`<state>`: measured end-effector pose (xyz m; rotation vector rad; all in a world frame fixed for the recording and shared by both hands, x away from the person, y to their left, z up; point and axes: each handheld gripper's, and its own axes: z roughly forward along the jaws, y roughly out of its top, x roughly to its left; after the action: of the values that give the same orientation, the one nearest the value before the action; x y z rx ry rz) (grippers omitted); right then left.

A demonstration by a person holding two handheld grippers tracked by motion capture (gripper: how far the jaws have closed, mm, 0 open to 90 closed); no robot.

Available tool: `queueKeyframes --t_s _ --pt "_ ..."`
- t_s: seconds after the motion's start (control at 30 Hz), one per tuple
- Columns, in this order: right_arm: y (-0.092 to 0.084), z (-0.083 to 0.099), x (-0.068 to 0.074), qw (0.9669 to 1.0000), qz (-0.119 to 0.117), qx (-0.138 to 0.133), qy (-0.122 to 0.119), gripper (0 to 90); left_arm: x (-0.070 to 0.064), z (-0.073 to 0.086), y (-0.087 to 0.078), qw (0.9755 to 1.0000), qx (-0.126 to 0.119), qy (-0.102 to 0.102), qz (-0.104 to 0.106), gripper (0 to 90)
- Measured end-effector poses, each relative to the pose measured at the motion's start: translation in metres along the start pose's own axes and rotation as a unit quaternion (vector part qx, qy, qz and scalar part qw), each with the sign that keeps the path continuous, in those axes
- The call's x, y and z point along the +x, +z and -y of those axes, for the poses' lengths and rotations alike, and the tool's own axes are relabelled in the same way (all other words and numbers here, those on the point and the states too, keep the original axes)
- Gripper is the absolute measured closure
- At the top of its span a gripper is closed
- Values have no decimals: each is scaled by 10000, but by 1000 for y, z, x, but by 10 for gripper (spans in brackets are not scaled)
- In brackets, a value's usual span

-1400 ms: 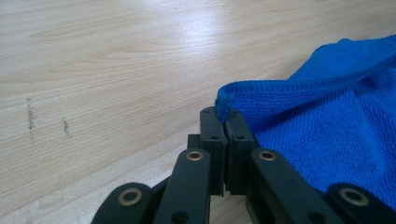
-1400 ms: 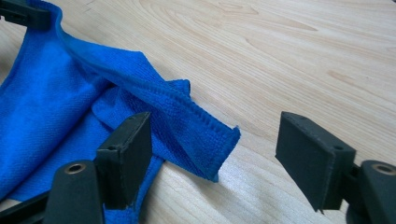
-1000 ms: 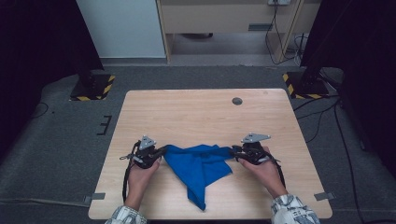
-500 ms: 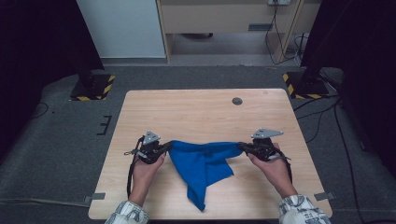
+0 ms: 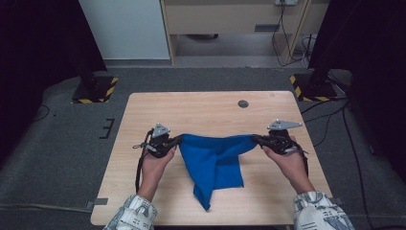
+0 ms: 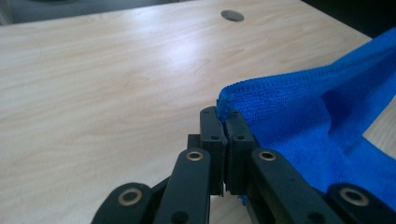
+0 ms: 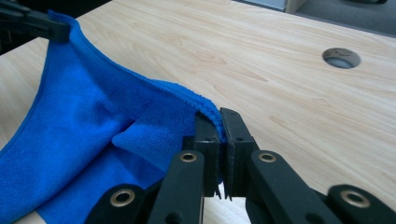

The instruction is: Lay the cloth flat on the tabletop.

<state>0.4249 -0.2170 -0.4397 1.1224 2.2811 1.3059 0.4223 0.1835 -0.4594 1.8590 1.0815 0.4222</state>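
Both corners are already picked up: the left hand-held gripper (image 5: pixel 178 140) is clamping one top corner of the blue cloth (image 5: pixel 215 160), jaws pinched tight w/ the hem sticking out just above them in the left gripper view (image 6: pixel 224 122), and the right hand-held gripper (image 5: pixel 256 139) is doing the same on the opposite corner, jaws closed on the hem in the right gripper view (image 7: pixel 219 135). Its jaws have just been closing, w/ the cloth edge between them, so that grip looks freshly set. The cloth's top edge is stretching between the two grippers, nearly straight w/ a slight sag mid-span, sitting over the near half of the tabletop (image 5: pixel 201 108). Below that edge the fabric isn't flat yet: it's hanging/draping toward the person in a rough triangle, one flap folded over itself, the low tip (image 5: pixel 205 203) lying close to the near edge of the tabletop. So, judging by this: grasp stage done, spreading about half done. Left to do, prob.: getting the lower part unfolded and free of that overlap, then laying it out flat or folding it. Can't tell which from here. The far half of the tabletop, around the round cable hole (image 5: pixel 243 103), is free for laying it down. Both hands are holding the grippers roughly level w/ each other.
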Motion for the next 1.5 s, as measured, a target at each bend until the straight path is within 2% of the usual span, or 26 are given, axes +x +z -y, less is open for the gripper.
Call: queueKeyframes --t_s 0.2,0.33,0.47,0.57,1.0,1.2,1.33,1.5 --pt "-9 3 -5 9999 78 -80 94 869 -9 -18 1 9998 -44 181 -6 879" --pt "-19 4 -5 9996 100 -176 187 869 -15 -23 -1 9997 -56 224 -17 879" --pt "-23 4 -5 9993 113 -279 212 868 -20 -28 -8 9995 -84 295 -114 879" --pt "-22 3 -3 9992 69 -354 196 869 -21 -29 -14 9993 -60 325 -199 879" --pt "-34 -6 3 9989 138 -426 103 869 -27 -30 -16 9991 -257 335 -93 879" --pt "-44 -18 13 9986 133 -512 -30 868 -28 -29 -22 9986 -354 372 -83 879" --pt "-49 -23 20 9983 119 -557 -127 868 -25 -29 -22 9986 -355 386 -90 879" --pt "-53 -28 27 9980 143 -573 -213 867 -20 -28 -18 9991 -321 277 -87 879"
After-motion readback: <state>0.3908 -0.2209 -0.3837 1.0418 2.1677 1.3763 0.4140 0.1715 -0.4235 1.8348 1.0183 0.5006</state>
